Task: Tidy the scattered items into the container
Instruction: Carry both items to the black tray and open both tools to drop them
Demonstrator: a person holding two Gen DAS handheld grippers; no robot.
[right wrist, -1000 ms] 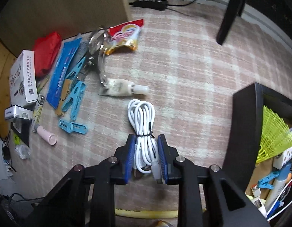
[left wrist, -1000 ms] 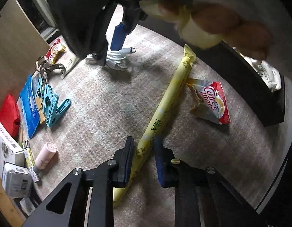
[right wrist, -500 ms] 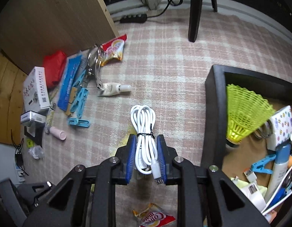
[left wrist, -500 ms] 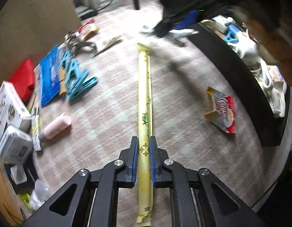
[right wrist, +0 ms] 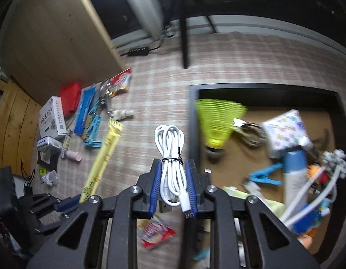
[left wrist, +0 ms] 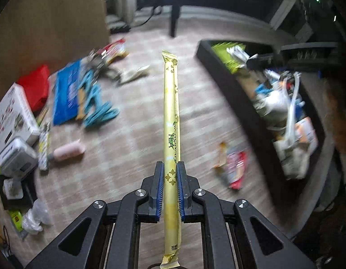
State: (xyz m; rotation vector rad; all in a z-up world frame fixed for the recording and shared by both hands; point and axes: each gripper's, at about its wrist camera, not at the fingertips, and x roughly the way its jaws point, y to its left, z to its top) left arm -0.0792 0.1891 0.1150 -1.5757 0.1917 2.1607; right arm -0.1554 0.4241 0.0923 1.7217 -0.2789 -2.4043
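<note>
I have the left gripper (left wrist: pixel 170 174) clamped on the tea stick (left wrist: pixel 170 112), long axis straight ahead, container (left wrist: pixel 246 107) to its right. My right gripper (right wrist: pixel 174 172), clenching the coiled cable (right wrist: pixel 170 148), is nearer the container (right wrist: pixel 192 116)

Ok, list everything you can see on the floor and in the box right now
Tea stick: one, yellow, held by left hand-held gripper.
USB cable: one, white, held by right hand-held gripper.
Container: one, black, right, partly filled.
Shuttlecock: one, yellow-green, in container.
Snack packet: one, red, rug beside container.
Pink bottle: one, left rug.
Clothes pegs: several, blue, left.
Left hand-held gripper: shut.
Right hand-held gripper: shut.
</note>
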